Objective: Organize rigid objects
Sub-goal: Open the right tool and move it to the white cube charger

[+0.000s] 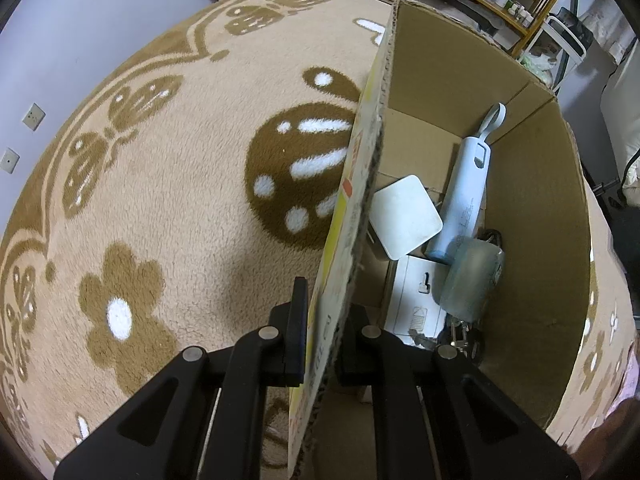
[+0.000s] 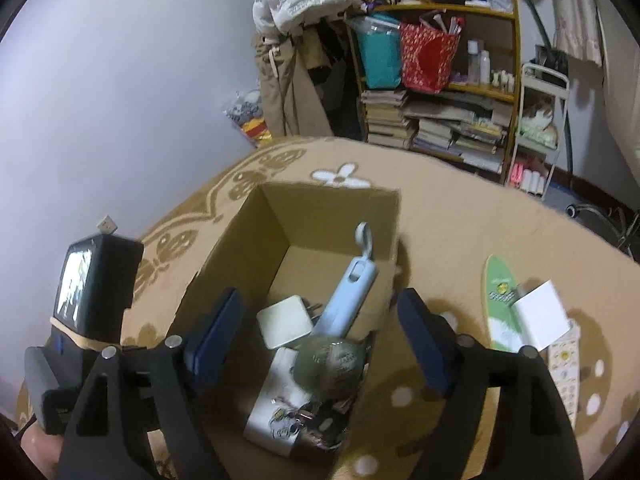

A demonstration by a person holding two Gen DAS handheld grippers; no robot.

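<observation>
A cardboard box (image 2: 240, 240) stands on a beige patterned rug. Inside lie a light blue handled tool (image 2: 348, 296), a white square adapter (image 2: 284, 322), a round greenish jar (image 2: 334, 360), a white box (image 2: 276, 392) and some small dark items. My left gripper (image 1: 320, 332) is shut on the box's left wall (image 1: 360, 184), one finger outside and one inside. The same items show in the left wrist view: the blue tool (image 1: 468, 188), adapter (image 1: 404, 216) and jar (image 1: 472, 276). My right gripper (image 2: 320, 340) is open and empty above the box.
On the rug right of the box lie a green oval board (image 2: 500, 300), a white card (image 2: 544, 316) and a remote control (image 2: 564, 372). A cluttered bookshelf (image 2: 440, 80) and white cart (image 2: 540, 128) stand at the back. The left hand's device (image 2: 92, 288) is at left.
</observation>
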